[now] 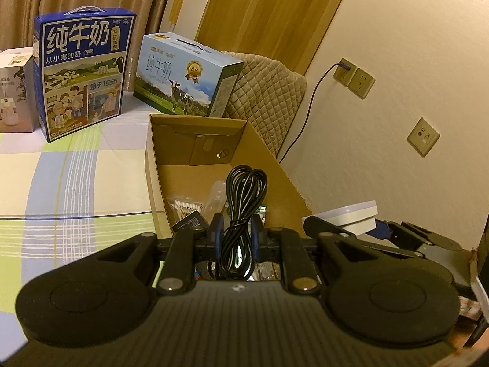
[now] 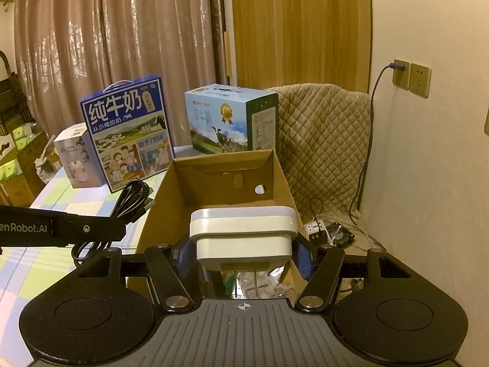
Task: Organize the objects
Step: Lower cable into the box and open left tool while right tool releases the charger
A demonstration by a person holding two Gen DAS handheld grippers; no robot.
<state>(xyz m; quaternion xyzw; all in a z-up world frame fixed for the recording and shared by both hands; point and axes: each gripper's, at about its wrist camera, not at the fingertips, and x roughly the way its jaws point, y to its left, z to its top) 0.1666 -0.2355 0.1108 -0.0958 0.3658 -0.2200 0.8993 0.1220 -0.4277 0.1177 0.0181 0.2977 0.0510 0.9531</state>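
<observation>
Holding a coiled black cable [image 1: 241, 211], your left tool [image 1: 237, 229] has its jaws pinched narrow on the bundle, above the near end of the open carton [image 1: 195, 180]. Your right tool [image 2: 243, 252] grips a white lidded box [image 2: 243, 232] by its sides, over the same carton. Small packets [image 1: 186, 206] lie on the carton floor. The carton sits on a checked cloth [image 1: 76, 183], with two milk boxes [image 1: 82, 73] behind it.
</observation>
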